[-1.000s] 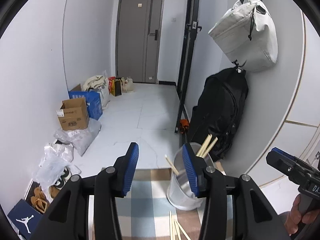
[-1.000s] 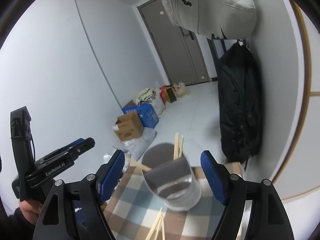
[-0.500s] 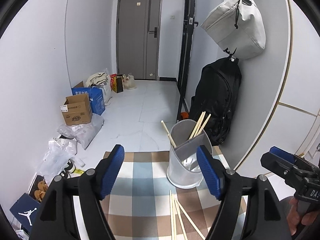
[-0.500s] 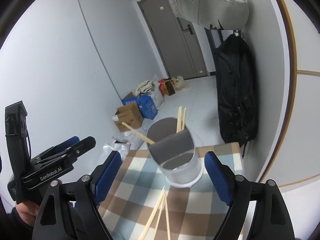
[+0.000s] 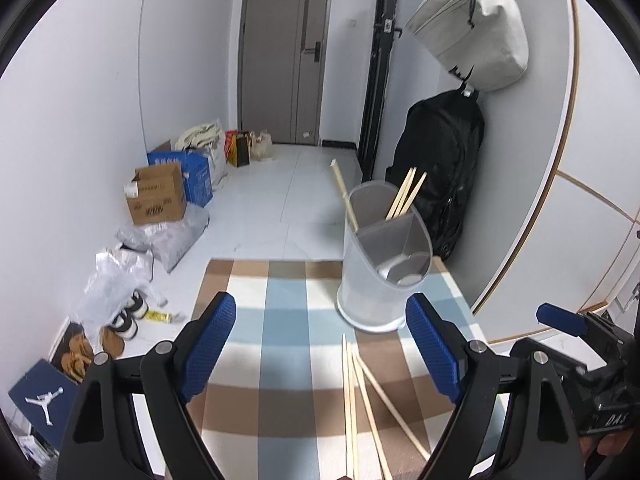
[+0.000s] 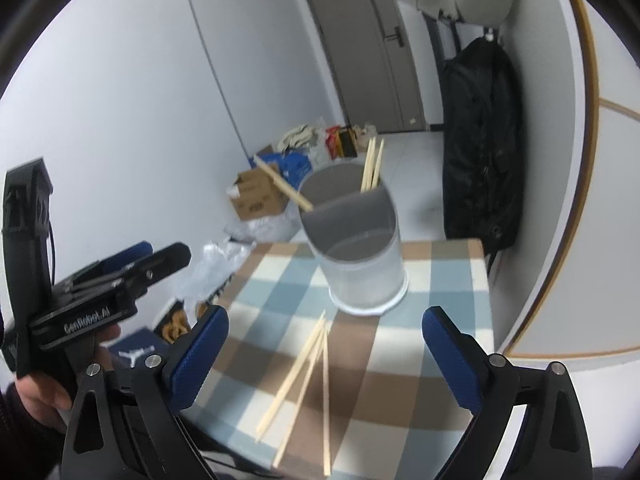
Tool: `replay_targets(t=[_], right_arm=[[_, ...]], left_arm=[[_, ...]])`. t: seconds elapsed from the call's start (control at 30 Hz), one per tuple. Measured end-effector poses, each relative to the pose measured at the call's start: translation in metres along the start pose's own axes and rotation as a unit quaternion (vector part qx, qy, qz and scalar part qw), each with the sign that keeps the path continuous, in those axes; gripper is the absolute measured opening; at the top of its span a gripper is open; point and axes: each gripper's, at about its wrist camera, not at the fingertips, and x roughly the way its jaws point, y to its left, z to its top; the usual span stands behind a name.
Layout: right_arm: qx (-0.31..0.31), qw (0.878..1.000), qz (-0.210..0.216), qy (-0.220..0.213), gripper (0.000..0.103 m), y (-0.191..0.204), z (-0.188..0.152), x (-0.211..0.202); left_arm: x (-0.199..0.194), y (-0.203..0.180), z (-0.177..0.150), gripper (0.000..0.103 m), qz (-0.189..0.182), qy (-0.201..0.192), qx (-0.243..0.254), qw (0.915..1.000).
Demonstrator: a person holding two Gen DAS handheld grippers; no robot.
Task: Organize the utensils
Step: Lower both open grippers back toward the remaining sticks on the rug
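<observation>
A pale plastic holder (image 5: pixel 384 276) stands upright on the checked cloth (image 5: pixel 288 320), right of centre in the left wrist view and at centre in the right wrist view. A grey divider splits it into two compartments. The far compartment holds several wooden chopsticks (image 5: pixel 406 196): a bunch leaning toward the upper right and a single one (image 5: pixel 344 192) slanting to the upper left. The near compartment shows only its bottom.

More loose chopsticks (image 6: pixel 308 372) lie on the cloth just in front of the holder, fanned out toward the lower edge of the frame.

The left gripper (image 5: pixel 320 354) hangs above the cloth, its jaws opening wide, nothing between them. The right gripper (image 6: pixel 324 358) likewise has its jaws opening, with the loose chopsticks below and between the blue pads (image 6: pixel 200 350) but untouched.

At left on the floor sit a cardboard box (image 5: pixel 158 198) and a blue box (image 5: pixel 198 174), contents unseen.
</observation>
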Motion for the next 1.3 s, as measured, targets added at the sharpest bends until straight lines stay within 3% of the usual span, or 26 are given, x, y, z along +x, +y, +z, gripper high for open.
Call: replay_targets(t=[0.37, 0.73, 0.9, 1.03, 1.3], right_arm=[[-0.006, 0.995, -0.008, 0.095, 0.097, -0.004, -0.037, 0.049], [-0.003, 0.980, -0.036, 0.195, 0.092, -0.011, -0.045, 0.121], [-0.041, 0.970, -0.037, 0.238, 0.079, -0.001, -0.048, 0.149], [-0.049, 0.963, -0.038, 0.262, 0.071, 0.002, -0.054, 0.163], [-0.089, 0.957, -0.069, 0.267, 0.056, 0.007, -0.055, 0.173]], left_arm=[[0.019, 0.017, -0.031, 0.084, 0.009, 0.021, -0.006, 0.9997], [0.035, 0.042, -0.034, 0.084, -0.006, 0.043, -0.044, 0.9981], [0.045, 0.059, -0.034, 0.084, 0.004, 0.067, -0.077, 0.9948], [0.042, 0.060, -0.033, 0.084, 0.029, 0.062, -0.065, 0.9956], [0.043, 0.065, -0.032, 0.084, 0.030, 0.073, -0.064, 0.9948]])
